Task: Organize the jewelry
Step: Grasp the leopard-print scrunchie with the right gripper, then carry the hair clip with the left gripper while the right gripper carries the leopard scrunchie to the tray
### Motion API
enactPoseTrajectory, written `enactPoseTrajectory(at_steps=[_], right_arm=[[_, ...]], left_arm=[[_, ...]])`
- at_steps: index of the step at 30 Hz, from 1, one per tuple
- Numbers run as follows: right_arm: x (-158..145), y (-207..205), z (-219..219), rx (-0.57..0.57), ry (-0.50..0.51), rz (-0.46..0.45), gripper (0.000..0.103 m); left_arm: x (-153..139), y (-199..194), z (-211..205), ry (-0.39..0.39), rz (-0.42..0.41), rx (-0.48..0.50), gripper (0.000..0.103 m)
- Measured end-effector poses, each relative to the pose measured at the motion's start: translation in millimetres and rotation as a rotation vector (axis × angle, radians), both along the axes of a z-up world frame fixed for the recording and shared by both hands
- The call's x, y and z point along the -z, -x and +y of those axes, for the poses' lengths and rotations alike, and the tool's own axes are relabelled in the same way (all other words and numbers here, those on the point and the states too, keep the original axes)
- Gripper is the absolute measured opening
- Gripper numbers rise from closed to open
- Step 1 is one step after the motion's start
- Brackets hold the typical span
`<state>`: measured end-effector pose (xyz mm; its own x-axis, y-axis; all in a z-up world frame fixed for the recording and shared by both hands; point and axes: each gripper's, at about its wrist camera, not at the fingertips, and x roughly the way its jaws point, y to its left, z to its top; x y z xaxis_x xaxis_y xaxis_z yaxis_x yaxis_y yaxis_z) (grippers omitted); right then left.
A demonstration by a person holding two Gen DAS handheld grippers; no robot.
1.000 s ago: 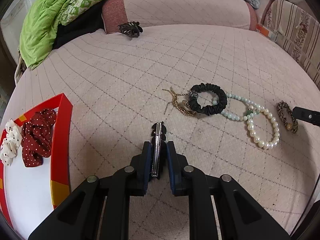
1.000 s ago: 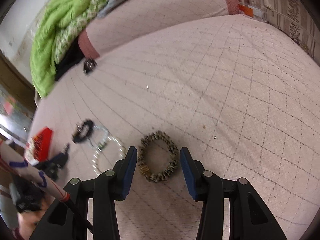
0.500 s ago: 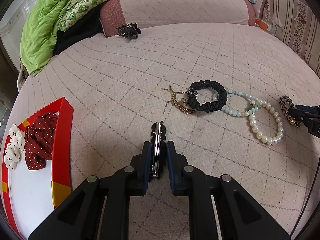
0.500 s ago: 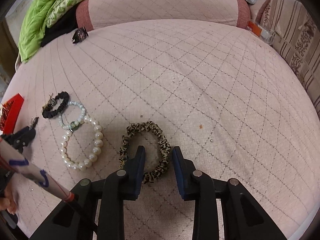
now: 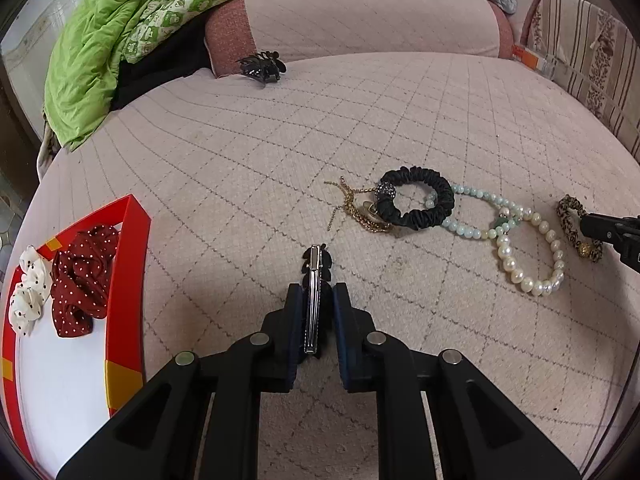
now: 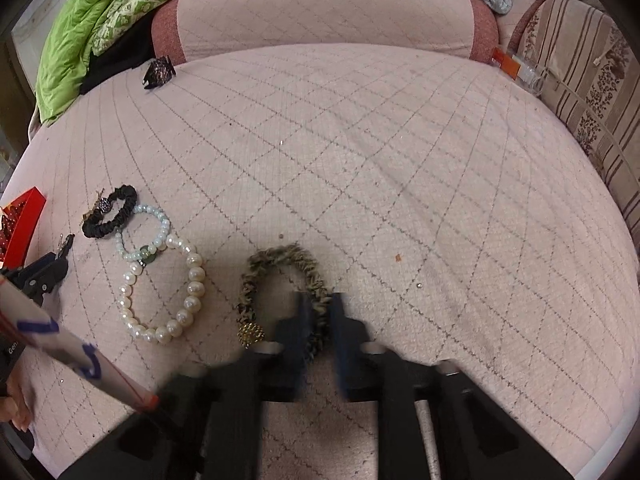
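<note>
In the left wrist view, at the lower left of the frame, a red tray (image 5: 128, 240) with a white floor lies on the pink quilted bed (image 5: 248, 152); inside it are a white dotted bow (image 5: 28, 292) and, touching it on its right side, a dark red dotted scrunchie (image 5: 82, 276). At the lower middle, the left claw (image 5: 316, 300) is pressed together on a slim metal hair clip (image 5: 314, 280) with black trim, which stands on its edge between the pads and sticks out past the tips. To the right of it, apart from the claw, lie a gold chain (image 5: 360, 210), a black scrunchie (image 5: 418, 202) with a sparkling bead, a pale green bead bracelet (image 5: 468, 216) and a white pearl bracelet (image 5: 532, 256), each one touching or overlapping the next. At the far right edge is a leopard scrunchie (image 5: 572, 224). A black claw clip (image 5: 262, 66) lies at the upper middle, against the pillow. In the right wrist view, the pearl bracelet (image 6: 160, 288) is at the left of the frame, and the leopard scrunchie (image 6: 280, 292), with brown spots and a small gold ball, lies at the lower middle. The right claw (image 6: 320, 316) has just been closing and now pinches the right side of this scrunchie between its pads; the claw looks blurred.
</note>
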<state>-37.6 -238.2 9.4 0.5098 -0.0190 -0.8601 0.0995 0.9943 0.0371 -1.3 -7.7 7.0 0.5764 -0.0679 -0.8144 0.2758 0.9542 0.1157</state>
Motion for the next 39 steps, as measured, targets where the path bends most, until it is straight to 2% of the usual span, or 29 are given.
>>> enactPoseTrajectory(at_steps=[3, 9, 16, 39], right_arm=[[-4, 1, -3, 0.014, -0.035, -0.019, 0.006], [-21, 8, -4, 0.029, -0.082, -0.118, 0.006], [-36, 11, 2, 0.006, -0.129, -0.199, 0.006], [-44, 6, 18, -0.038, -0.166, -0.232, 0.006]], left_arm=[[-2, 0, 1, 0.008, -0.005, -0.004, 0.014], [-10, 2, 5, 0.034, -0.039, -0.013, 0.014], [-16, 3, 7, 0.048, -0.060, -0.017, 0.014], [-23, 5, 14, 0.050, -0.085, -0.028, 0.014]])
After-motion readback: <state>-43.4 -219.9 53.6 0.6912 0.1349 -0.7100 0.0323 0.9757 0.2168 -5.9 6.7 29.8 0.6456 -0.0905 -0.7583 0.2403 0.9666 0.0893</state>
